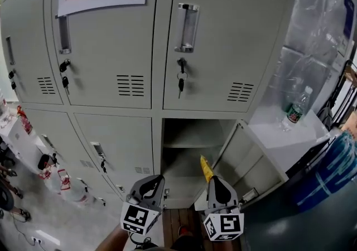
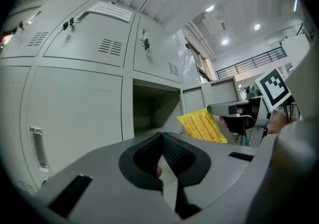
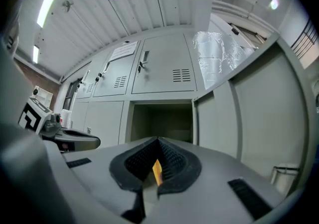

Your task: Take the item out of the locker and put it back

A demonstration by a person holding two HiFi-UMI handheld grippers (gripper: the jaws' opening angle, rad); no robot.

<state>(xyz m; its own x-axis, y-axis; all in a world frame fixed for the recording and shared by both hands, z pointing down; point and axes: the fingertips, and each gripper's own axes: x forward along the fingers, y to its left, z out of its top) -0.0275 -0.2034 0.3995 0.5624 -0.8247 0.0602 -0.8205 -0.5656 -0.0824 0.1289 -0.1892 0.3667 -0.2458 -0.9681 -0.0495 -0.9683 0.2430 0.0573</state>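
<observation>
Facing a wall of pale grey metal lockers (image 1: 106,60). Gripping a flat yellow packet (image 1: 206,167) in the right gripper (image 1: 214,182), just in front of the open lower compartment (image 1: 189,144), grey door (image 1: 251,160) swung out to the right. Holding the left gripper (image 1: 155,182) alongside to the left, apart from the packet. At right, a clear plastic bottle with green label (image 1: 295,107), upright on a white ledge (image 1: 268,130).

Ceiling lamps (image 2: 225,42) flare white above and right of the left tongs (image 2: 162,167), while the open locker compartment (image 1: 187,133) ahead of the right tongs (image 1: 213,183) sits in shadow. Both tongs views bulge toward black corners, with the near tongs bodies soft and the yellow packet (image 2: 202,126) sharp.
</observation>
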